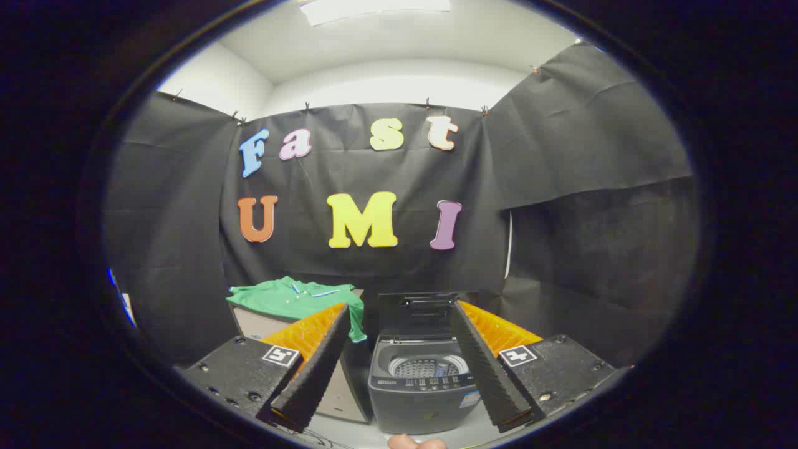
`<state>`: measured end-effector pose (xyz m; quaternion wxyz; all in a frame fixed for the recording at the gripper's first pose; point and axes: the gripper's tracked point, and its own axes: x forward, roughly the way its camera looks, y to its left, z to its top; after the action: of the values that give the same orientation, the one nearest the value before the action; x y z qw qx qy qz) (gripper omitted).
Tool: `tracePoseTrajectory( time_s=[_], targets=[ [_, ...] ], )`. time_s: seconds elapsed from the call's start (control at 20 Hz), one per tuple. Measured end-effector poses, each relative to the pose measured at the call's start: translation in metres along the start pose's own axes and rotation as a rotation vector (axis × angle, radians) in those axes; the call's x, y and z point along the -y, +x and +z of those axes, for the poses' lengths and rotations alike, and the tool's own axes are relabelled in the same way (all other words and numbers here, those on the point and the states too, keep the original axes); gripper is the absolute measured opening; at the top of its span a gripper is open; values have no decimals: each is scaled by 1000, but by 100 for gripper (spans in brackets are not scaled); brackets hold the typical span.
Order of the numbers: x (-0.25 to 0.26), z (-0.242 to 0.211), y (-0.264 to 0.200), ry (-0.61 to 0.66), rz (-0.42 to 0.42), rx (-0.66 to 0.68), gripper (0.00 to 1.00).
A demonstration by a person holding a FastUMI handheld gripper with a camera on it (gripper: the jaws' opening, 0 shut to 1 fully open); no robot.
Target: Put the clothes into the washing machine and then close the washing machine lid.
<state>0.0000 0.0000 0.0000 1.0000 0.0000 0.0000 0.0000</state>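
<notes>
**Jaws wide, shirt waiting on the left**

The green polo shirt (293,299) lies draped over a box-like stand (262,324), one sleeve hanging down its right side, just beyond the left finger (315,365). Nothing has been picked up yet, so the reach comes first, by my reading. The gripper (399,368) hangs with its jaws spread far apart and empty, aimed more at the machine than at the shirt. Best bet: swing left, come down over the bunched cloth near the collar and pinch a thick fold, so the shirt lifts whole instead of trailing. To the right, the washing machine (424,380) stands ready, its lid (424,315) up against the far wall. Its drum (427,368) looks empty.
</notes>
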Motion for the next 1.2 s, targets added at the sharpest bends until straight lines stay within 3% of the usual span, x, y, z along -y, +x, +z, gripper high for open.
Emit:
tracePoseTrajectory(
  time_s=[0.7,1.2],
  targets=[
    [40,2,10,45,107,16,100],
    [-11,17,63,42,176,-35,100]
  ],
)
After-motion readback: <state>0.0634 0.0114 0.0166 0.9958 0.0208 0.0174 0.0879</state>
